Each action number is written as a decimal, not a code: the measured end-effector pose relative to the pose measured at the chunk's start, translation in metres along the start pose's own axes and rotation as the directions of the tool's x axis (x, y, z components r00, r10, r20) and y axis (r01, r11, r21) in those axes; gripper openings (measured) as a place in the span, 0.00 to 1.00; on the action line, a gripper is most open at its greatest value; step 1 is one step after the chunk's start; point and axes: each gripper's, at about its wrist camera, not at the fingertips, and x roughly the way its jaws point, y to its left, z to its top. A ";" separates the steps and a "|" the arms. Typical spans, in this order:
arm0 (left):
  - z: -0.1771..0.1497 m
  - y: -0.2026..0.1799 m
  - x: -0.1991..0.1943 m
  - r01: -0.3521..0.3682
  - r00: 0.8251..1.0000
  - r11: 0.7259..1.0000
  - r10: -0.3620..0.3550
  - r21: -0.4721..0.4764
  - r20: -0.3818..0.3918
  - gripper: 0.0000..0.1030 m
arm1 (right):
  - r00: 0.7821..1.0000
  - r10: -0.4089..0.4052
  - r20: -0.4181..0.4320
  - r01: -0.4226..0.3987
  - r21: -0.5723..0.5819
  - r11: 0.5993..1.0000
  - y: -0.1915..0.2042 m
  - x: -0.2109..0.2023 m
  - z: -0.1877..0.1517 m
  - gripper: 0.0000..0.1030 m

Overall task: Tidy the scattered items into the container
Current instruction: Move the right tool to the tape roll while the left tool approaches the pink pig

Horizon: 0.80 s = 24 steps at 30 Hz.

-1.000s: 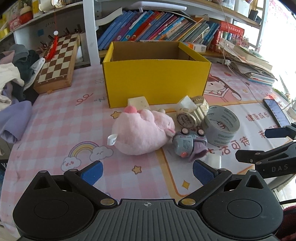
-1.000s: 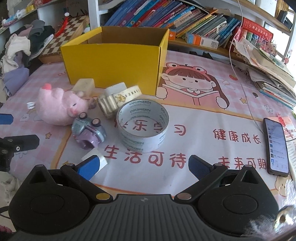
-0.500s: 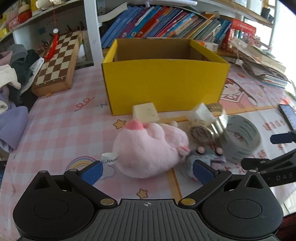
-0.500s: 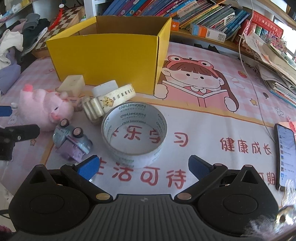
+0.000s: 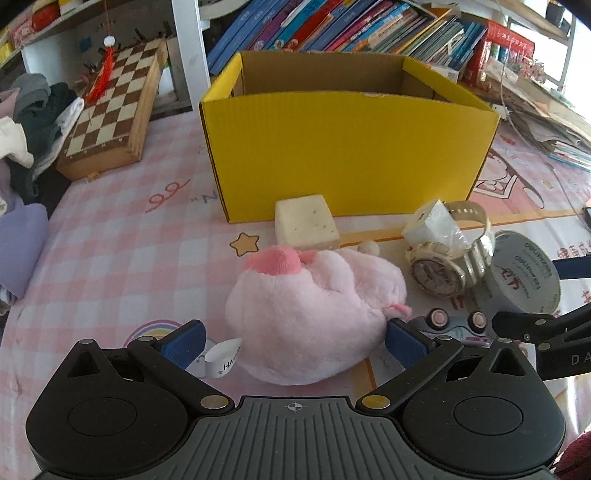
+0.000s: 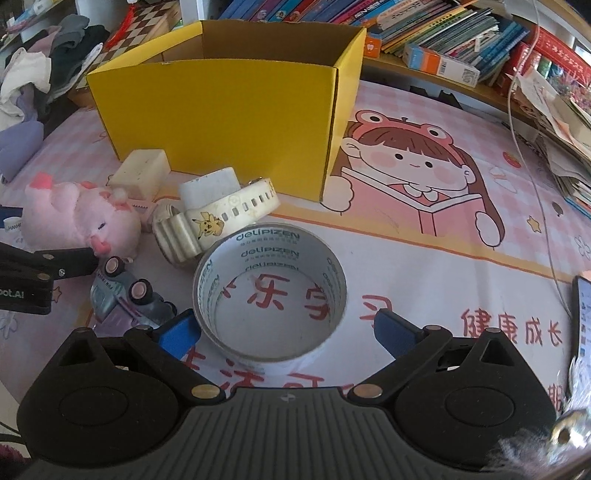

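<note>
Two matching black plastic handheld grippers with blue finger pads.

The left gripper (image 5: 294,341) had a ribbed grey-black body, two round black discs, brass-coloured pivot screws and dark blue pads (image 5: 184,341). The right gripper (image 6: 284,332) looked the same, with brighter blue pads (image 6: 178,332); its side arm carried white lettering, partly cut off.

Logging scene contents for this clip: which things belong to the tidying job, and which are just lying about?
Job: yellow box, pink plush, tape roll, watch, toy car, cream block.

Lying about: chessboard, books, clothes pile, phone.
</note>
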 end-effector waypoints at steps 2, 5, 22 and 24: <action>0.000 0.001 0.002 0.007 1.000 1.000 -0.007 -0.008 -0.004 1.00 | 1.000 0.007 -0.002 -0.007 -0.008 1.000 0.001 0.002 0.001 0.98; 0.001 0.003 0.004 0.020 1.000 1.000 -0.020 -0.017 -0.011 1.00 | 1.000 0.020 -0.004 -0.020 -0.020 1.000 0.002 0.003 0.002 0.90; -0.001 0.031 -0.014 0.128 0.992 0.987 -0.129 -0.096 0.000 0.65 | 0.999 -0.034 -0.006 0.034 0.011 0.999 -0.008 -0.020 0.003 0.79; 0.000 0.036 -0.019 0.130 0.992 0.986 -0.130 -0.104 0.009 0.64 | 0.999 -0.038 -0.002 0.038 0.015 0.999 -0.009 -0.027 0.004 0.79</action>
